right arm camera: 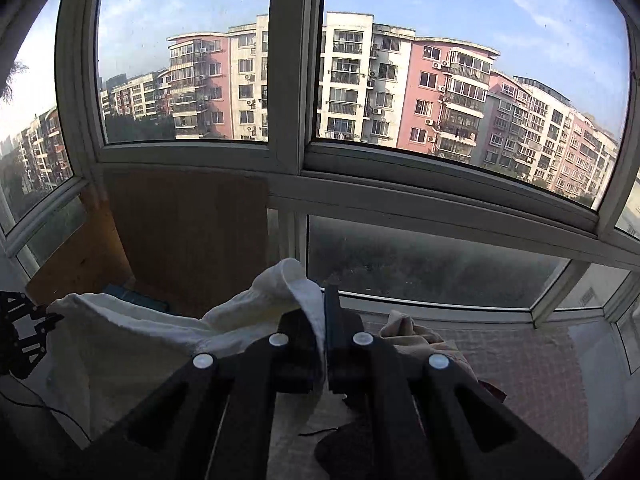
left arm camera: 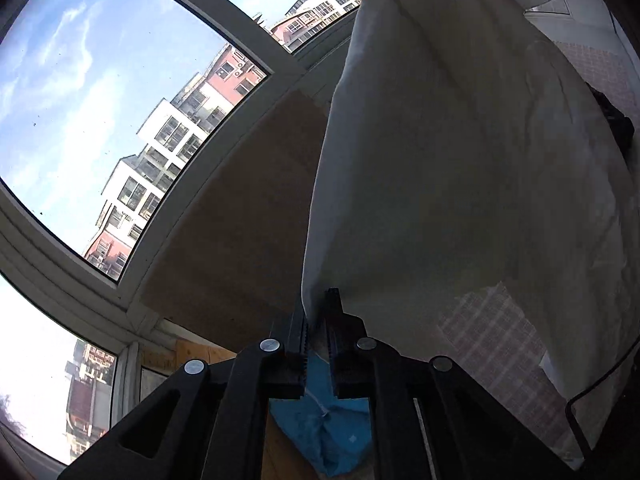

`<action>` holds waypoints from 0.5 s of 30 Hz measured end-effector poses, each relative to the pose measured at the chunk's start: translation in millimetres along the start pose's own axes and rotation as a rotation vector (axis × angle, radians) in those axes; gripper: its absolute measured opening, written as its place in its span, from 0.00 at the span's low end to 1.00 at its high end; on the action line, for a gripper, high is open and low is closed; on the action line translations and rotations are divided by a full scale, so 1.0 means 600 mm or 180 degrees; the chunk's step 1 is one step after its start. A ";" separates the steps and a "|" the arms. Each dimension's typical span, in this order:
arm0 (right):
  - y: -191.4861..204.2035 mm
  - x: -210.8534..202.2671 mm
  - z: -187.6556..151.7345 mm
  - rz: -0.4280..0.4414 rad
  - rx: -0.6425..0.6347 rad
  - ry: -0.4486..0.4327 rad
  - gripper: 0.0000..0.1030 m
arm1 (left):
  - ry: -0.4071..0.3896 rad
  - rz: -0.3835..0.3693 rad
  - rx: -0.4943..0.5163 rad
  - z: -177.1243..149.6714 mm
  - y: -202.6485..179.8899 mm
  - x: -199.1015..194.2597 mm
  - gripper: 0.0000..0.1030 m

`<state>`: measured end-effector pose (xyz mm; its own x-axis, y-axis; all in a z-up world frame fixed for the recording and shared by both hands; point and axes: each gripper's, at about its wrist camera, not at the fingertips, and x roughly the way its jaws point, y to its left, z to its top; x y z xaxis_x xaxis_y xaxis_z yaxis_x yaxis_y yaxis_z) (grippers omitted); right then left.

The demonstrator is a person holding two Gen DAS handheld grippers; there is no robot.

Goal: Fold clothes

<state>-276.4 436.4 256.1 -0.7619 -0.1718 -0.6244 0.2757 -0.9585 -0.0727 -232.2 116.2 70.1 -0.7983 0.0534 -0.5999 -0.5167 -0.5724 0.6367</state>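
**Both claws pinch the white cloth, lifted by the window**

Black toothed fingers fill the bottom of the left wrist view, and the left claw [left arm camera: 318,320] is closed tight on the lower edge of a white garment [left arm camera: 440,152]. From that pinch the cloth rises toward 12 o'clock and spreads out to 3 o'clock, hanging in broad soft folds and covering most of the right half of the view. Over in the right wrist view, the right claw [right arm camera: 324,312] grips another edge of the same white garment [right arm camera: 168,328]; the fabric curls over the left finger and stretches away to 9 o'clock, where the other gripper's black frame holds it taut. Under the cloth sits a checked pink surface [right arm camera: 528,364], with a crumpled beige cloth [right arm camera: 404,326] just beside the right claw at 2 o'clock. A blue bag [left arm camera: 324,432] lies below the left claw at 6 o'clock. A wooden board [right arm camera: 188,232] leans at 10 o'clock under the window frame [right arm camera: 296,80], and apartment blocks [right arm camera: 404,92] stand beyond the glass at 12 o'clock.
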 end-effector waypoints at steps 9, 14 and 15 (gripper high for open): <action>0.025 0.456 -0.127 -0.0039 -0.0050 0.0759 0.03 | 0.1000 -0.0013 0.0292 -0.055 -0.127 0.406 0.05; 0.017 0.582 -0.171 -0.0036 0.0061 0.1019 0.07 | 0.1173 -0.0240 0.0216 -0.073 -0.138 0.476 0.07; 0.010 0.600 -0.175 -0.0044 0.0117 0.1086 0.10 | 0.1154 -0.0264 0.0198 -0.072 -0.136 0.474 0.07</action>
<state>-487.5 392.5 -50.7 -0.5238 -0.0789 -0.8482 0.2407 -0.9688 -0.0585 -403.6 142.9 -173.4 -0.5974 -0.2020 -0.7761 -0.6018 -0.5268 0.6003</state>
